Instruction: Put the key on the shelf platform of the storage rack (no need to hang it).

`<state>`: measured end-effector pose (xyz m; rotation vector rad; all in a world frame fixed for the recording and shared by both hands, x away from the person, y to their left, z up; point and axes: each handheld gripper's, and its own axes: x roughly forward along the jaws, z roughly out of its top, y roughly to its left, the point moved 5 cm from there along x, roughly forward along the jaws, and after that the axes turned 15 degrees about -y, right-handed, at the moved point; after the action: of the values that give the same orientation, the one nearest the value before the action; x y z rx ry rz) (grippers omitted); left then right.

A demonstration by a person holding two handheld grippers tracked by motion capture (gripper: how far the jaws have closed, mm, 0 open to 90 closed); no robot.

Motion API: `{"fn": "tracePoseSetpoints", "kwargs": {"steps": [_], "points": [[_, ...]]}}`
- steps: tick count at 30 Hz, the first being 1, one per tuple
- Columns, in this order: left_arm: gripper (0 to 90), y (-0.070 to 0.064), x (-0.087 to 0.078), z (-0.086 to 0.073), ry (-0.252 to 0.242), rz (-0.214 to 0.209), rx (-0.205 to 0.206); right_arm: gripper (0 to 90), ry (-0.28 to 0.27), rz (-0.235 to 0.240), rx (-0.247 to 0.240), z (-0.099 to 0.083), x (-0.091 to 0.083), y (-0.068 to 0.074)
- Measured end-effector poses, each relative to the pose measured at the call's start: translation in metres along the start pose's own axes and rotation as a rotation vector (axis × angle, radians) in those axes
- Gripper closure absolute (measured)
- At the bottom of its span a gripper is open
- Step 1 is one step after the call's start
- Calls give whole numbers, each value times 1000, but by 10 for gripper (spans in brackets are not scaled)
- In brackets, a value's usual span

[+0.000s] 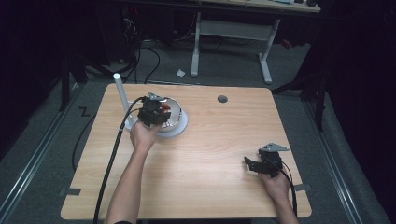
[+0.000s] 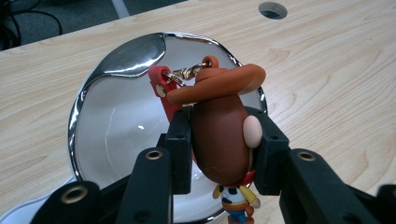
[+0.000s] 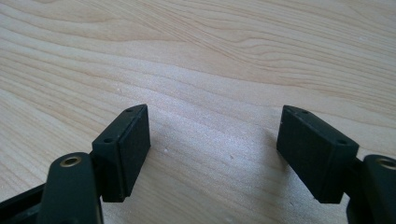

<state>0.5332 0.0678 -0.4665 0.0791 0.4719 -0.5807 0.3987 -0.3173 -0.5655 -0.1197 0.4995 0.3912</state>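
Observation:
My left gripper (image 2: 220,144) is shut on a small cowboy figure keychain (image 2: 222,126), gripping its brown head under the orange-brown hat. A red strap (image 2: 161,86) and gold clasp hang from the hat. The figure hangs above a shiny metal bowl (image 2: 116,60). In the high view the left gripper (image 1: 153,112) sits over the bowl (image 1: 173,111) at the table's back left. My right gripper (image 3: 212,154) stands open over bare wood, nothing between its pads. It rests near the table's front right (image 1: 254,164).
The bowl rests on a white round base (image 1: 181,127) with a white upright post (image 1: 119,91) beside it. A round cable hole (image 1: 222,99) lies at the back of the wooden table (image 1: 210,154). Cables trail from both grippers toward the front edge.

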Motion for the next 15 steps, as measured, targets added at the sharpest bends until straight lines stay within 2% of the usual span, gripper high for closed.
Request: {"fn": "tracePoseSetpoints", "kwargs": {"steps": [3, 8, 15], "points": [[650, 0, 2, -1, 4, 1, 0, 257, 0, 0, 0, 0, 0, 0], [649, 3, 8, -7, 37, 17, -1, 257, 0, 0, 0, 0, 0, 0], [647, 7, 14, -14, 55, 33, -20, 257, 0, 0, 0, 0, 0, 0]]}}
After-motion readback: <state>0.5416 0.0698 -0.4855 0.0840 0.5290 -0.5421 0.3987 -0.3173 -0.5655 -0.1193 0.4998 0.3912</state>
